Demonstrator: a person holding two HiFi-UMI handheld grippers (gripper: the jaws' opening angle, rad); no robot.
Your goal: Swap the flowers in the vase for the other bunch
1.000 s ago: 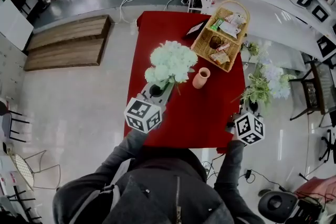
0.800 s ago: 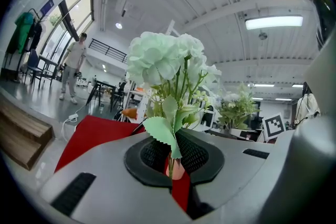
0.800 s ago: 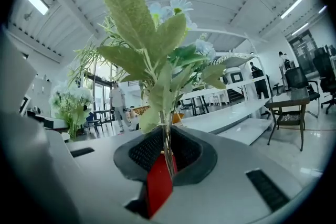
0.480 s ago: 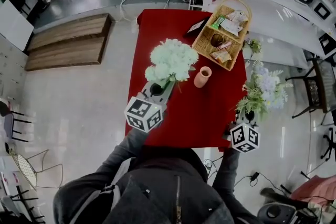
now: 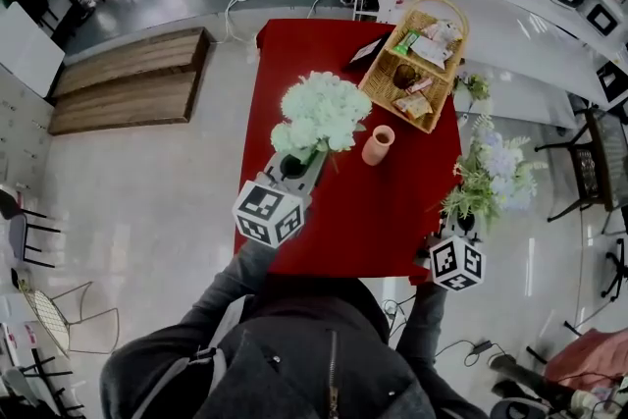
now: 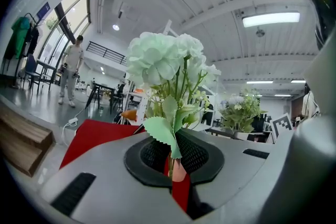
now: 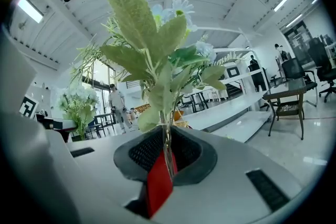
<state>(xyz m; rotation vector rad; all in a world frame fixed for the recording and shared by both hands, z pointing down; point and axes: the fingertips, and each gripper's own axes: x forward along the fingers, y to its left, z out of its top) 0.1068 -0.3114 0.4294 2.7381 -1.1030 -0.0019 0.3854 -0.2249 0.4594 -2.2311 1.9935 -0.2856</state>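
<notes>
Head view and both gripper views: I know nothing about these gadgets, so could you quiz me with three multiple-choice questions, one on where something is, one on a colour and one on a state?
1. Where does the pink vase stand?
A. On a windowsill
B. On the red table, just right of the white bunch
C. In a sink

2. What colour are the flowers held by the left gripper?
A. White
B. Orange
C. Purple

3. How do the jaws of the right gripper stand?
A. Wide apart and empty
B. Gripping the vase
C. Closed on the stems of the leafy bunch

Answers:
1 B: the head view shows it upright on the red top beside the blooms.
2 A: pale white heads rise from its jaws.
3 C: thin stems are pinched between them.
</notes>
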